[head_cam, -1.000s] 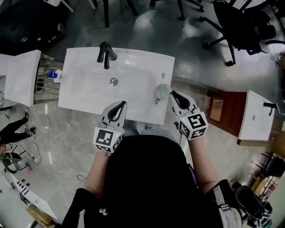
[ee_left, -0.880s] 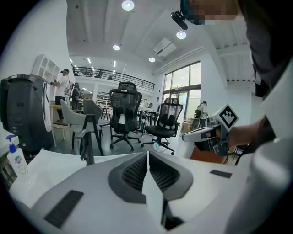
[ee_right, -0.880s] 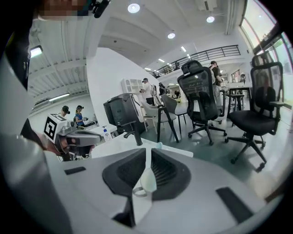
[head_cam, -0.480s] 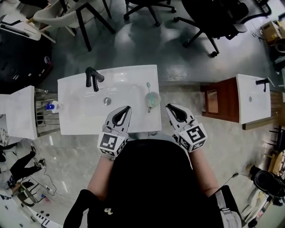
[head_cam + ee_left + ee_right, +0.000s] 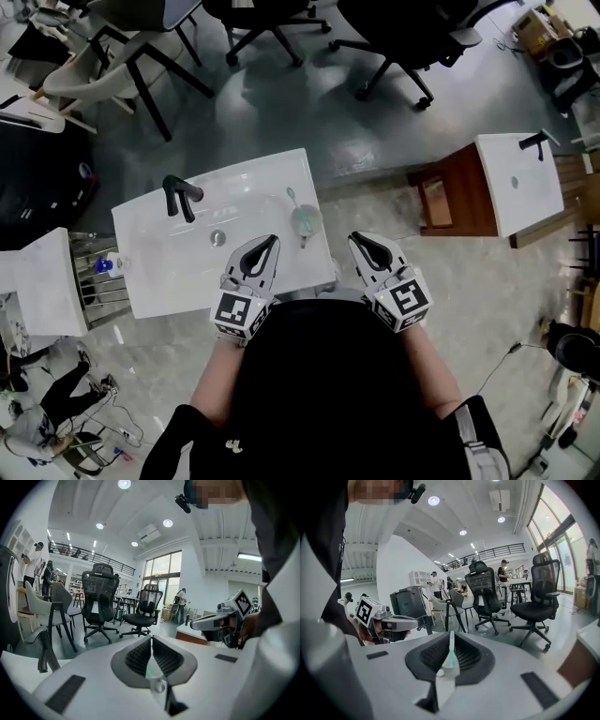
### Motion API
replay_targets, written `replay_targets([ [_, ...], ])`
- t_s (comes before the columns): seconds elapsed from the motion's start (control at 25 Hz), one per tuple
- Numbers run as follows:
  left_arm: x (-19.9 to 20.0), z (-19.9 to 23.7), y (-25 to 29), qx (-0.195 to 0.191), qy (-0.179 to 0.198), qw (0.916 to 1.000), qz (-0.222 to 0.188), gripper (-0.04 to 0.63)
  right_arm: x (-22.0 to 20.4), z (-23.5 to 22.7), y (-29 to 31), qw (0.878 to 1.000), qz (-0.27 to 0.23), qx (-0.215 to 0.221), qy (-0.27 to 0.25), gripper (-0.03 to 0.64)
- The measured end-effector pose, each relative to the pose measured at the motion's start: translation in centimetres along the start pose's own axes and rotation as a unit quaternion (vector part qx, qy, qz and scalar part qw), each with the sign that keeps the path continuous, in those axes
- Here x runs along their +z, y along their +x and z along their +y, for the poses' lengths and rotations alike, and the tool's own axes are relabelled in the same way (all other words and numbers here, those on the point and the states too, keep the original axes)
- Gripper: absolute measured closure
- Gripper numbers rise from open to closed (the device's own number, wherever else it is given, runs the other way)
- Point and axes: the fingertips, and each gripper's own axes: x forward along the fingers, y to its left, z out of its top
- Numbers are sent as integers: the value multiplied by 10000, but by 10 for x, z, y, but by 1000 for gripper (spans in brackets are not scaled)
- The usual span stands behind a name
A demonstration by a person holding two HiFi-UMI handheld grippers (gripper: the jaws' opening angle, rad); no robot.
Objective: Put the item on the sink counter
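A pale green cup (image 5: pixel 303 223) with a toothbrush (image 5: pixel 292 198) in it stands on the right edge of the white sink counter (image 5: pixel 272 183), free of both grippers. My left gripper (image 5: pixel 272 241) hovers over the counter's front edge, jaws shut and empty. My right gripper (image 5: pixel 354 238) hangs just off the counter's right side, a short way from the cup, tips together with nothing held. In the right gripper view the toothbrush (image 5: pixel 451 651) shows past the jaws and the left gripper (image 5: pixel 410 619) sits at left. The left gripper view shows the shut tips (image 5: pixel 151 641).
A black faucet (image 5: pixel 178 197) and drain (image 5: pixel 217 238) are on the counter's left. Another white sink unit (image 5: pixel 42 281) stands at left with a rack (image 5: pixel 105 272) between. A brown cabinet (image 5: pixel 450 192) and a third sink (image 5: pixel 518 183) are right; office chairs (image 5: pixel 394 37) behind.
The view has risen and pulled back, so the sink looks smaller. Both grippers have drawn back towards my body, and the right one is farther from the cup.
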Motion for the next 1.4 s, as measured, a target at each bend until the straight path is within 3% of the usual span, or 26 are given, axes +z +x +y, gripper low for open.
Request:
replay_targets([
  [0.52, 2, -13, 12, -293, 102, 9995, 52, 566, -2, -10, -15, 9995, -60, -232, 203, 571],
  [1.4, -1, -14, 16, -259, 57, 9996, 111, 566, -8, -11, -18, 9991, -50, -176, 379, 572],
])
